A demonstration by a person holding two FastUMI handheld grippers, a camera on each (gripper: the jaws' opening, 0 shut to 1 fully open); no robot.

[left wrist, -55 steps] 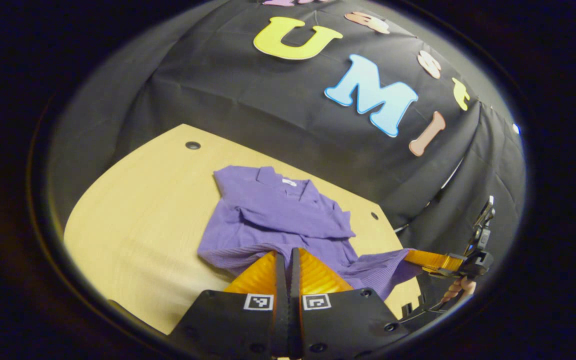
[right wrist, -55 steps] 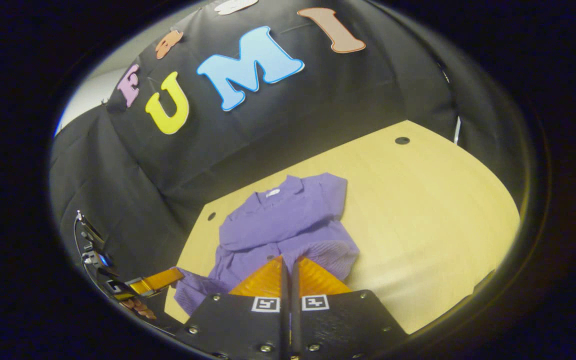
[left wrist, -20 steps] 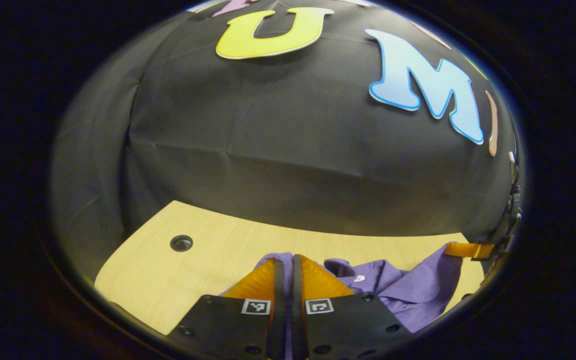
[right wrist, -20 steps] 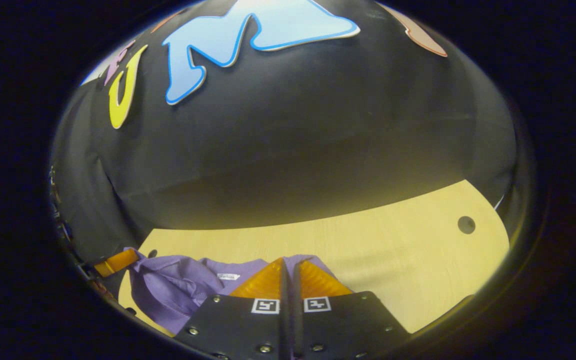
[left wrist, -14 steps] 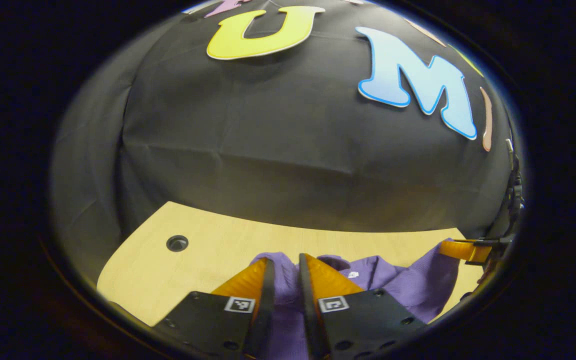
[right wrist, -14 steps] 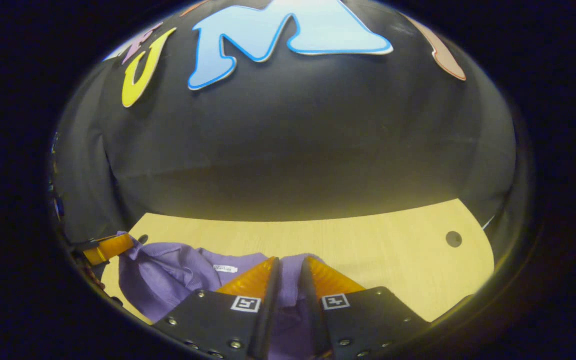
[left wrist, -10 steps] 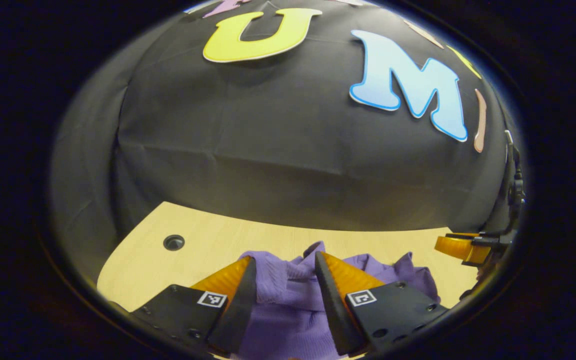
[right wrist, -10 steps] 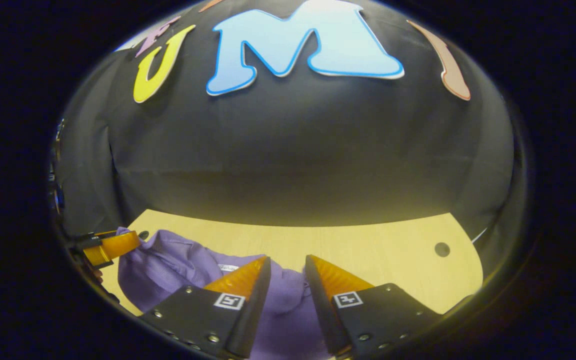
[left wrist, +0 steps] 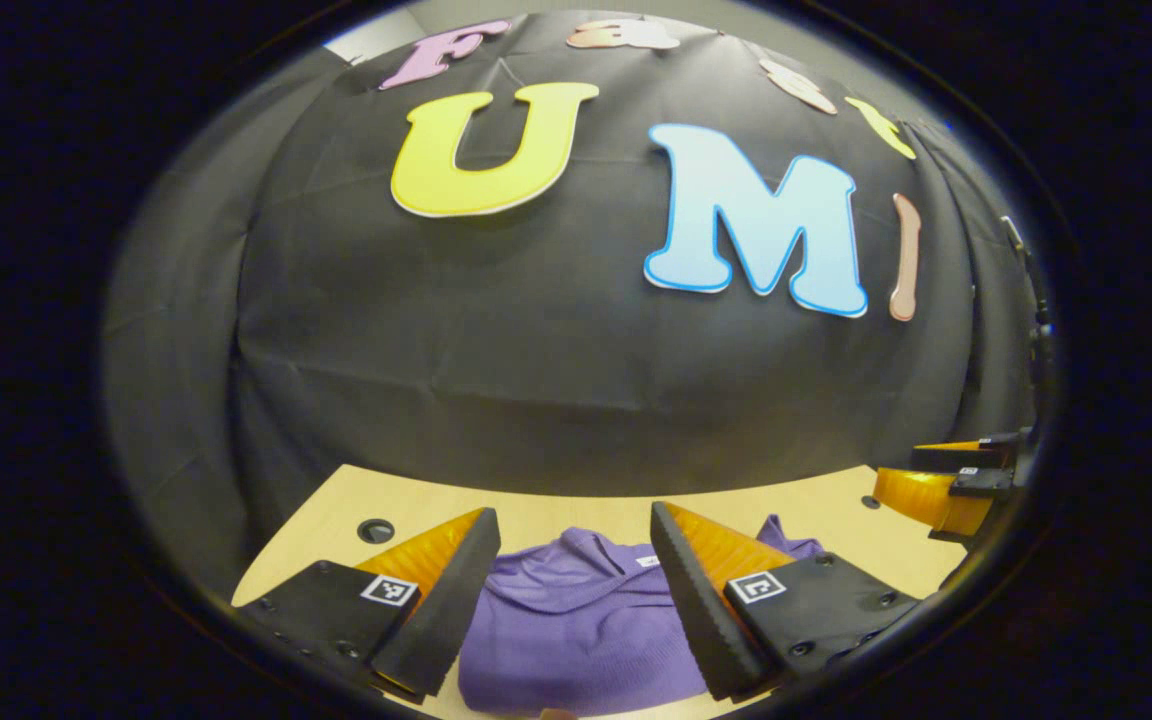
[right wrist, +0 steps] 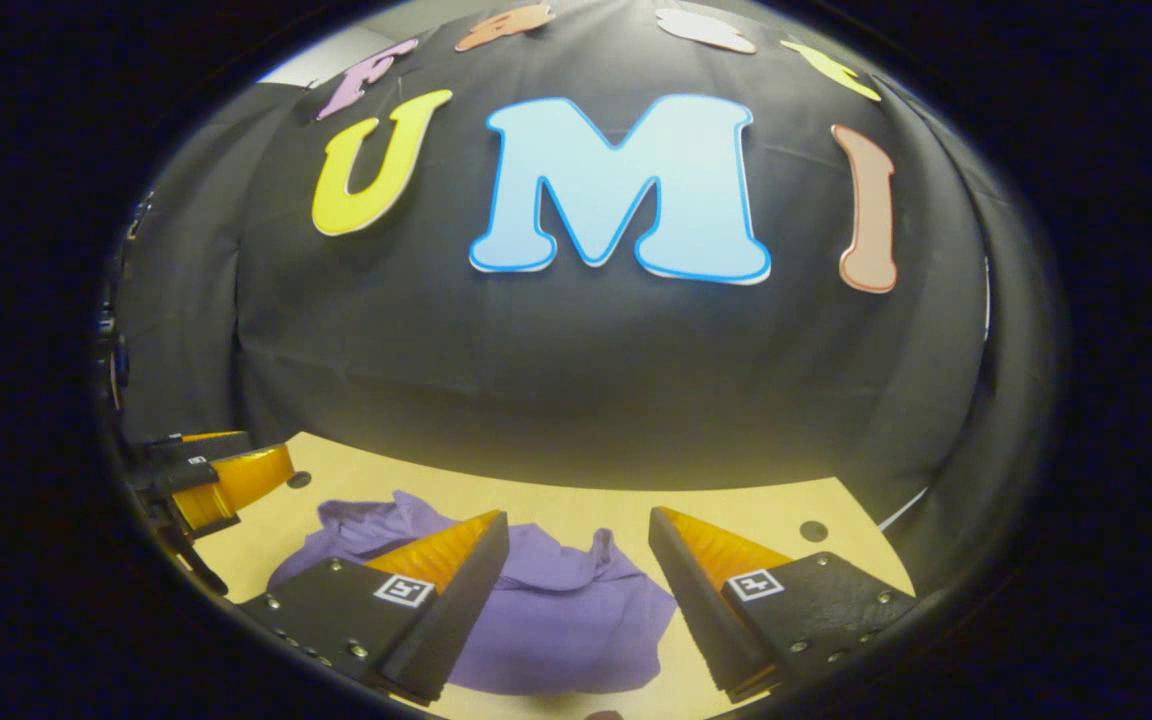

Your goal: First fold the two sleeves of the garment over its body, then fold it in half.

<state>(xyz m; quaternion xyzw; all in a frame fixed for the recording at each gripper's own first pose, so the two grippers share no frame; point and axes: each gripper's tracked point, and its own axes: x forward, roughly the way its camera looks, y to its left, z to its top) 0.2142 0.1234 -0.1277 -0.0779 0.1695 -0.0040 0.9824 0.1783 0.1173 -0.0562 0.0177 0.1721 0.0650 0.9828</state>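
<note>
With both the left gripper [left wrist: 571,560] and right gripper [right wrist: 576,565] spread wide and holding nothing, we note the purple garment [left wrist: 581,625] lies folded on the table [left wrist: 336,525] just ahead between each gripper's 2 fingers, roughly equally near both.

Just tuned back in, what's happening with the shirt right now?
Both grippers are open and holding nothing. The left gripper hovers over the purple shirt, which lies bunched and folded over on the wooden table. The right gripper also sits above the shirt, beside the left one. Sleeves are not visible sticking out, so the fold in half looks laid down, though rumpled at the far edge.
</note>
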